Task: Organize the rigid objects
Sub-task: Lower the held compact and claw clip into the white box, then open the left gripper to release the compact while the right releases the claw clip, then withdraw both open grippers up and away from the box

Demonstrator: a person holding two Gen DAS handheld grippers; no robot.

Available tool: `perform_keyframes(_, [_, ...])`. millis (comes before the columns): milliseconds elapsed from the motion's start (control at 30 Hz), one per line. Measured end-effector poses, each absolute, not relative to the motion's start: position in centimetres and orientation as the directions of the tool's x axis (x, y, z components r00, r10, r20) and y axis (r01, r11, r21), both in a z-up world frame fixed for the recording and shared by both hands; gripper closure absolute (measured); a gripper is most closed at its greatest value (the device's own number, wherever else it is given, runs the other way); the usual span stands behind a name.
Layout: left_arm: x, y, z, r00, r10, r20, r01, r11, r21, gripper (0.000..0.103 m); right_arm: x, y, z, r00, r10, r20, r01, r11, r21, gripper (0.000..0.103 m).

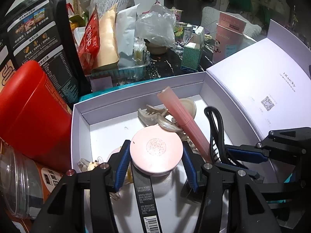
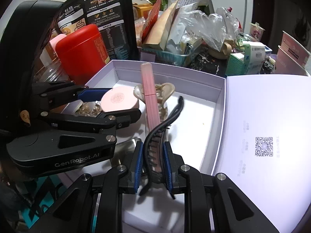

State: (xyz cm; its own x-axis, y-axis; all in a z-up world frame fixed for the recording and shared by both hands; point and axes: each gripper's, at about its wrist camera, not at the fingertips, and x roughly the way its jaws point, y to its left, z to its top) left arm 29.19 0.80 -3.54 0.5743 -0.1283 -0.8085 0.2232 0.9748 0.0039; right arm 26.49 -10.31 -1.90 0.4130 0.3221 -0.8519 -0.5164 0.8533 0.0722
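Observation:
An open white box (image 1: pixel 136 95) (image 2: pixel 194 77) holds the items. My left gripper (image 1: pixel 156 155) (image 2: pixel 116 100) is shut on a round pink compact (image 1: pixel 156 154) (image 2: pixel 119 100) above the box's left part. My right gripper (image 2: pixel 153 162) (image 1: pixel 246 160) is shut on a black hair clip (image 2: pixel 163 128) (image 1: pixel 215 130) above the box floor. A long pink tube (image 1: pixel 182 120) (image 2: pixel 150 95) leans across beige claw clips (image 1: pixel 153 114) (image 2: pixel 165 91). A black tube (image 1: pixel 144 198) lies under the compact.
The box lid (image 1: pixel 262 81) (image 2: pixel 268 128) lies open on the right. A red canister (image 1: pixel 33 104) (image 2: pixel 83 50), a black pouch (image 1: pixel 40 38) and a clear jar (image 1: pixel 21 182) crowd the left. A tray of bags (image 1: pixel 120 44) and cartons (image 1: pixel 192 56) stand behind.

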Motion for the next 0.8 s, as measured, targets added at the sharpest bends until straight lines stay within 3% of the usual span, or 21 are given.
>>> perform_keyframes(200, [28.9, 0.4, -3.2, 0.583, -0.123, -0.803, 0.228, 0.973, 0.016, 0.053, 25.6, -10.9, -0.8, 0.438, 0.315, -0.842, -0.503, 0.862, 0.061, 0.067])
perform_keyframes(400, [28.7, 0.2, -3.0, 0.573, -0.110, -0.812, 0.219, 0.976, 0.022, 0.051, 24.6, -11.6, 0.2, 0.451, 0.309, -0.837, -0.492, 0.869, 0.055, 0.060])
perform_keyframes(533, [28.4, 0.3, -2.3, 0.586, -0.120, -0.801, 0.209, 0.978, 0.006, 0.026, 23.9, -11.9, 0.9, 0.474, 0.292, -0.831, -0.482, 0.875, 0.032, 0.058])
perform_keyframes(800, [27.4, 0.1, -0.4, 0.620, -0.094, -0.779, 0.187, 0.982, 0.030, 0.025, 23.2, -12.3, 2.4, 0.504, 0.283, -0.816, -0.472, 0.881, 0.014, 0.057])
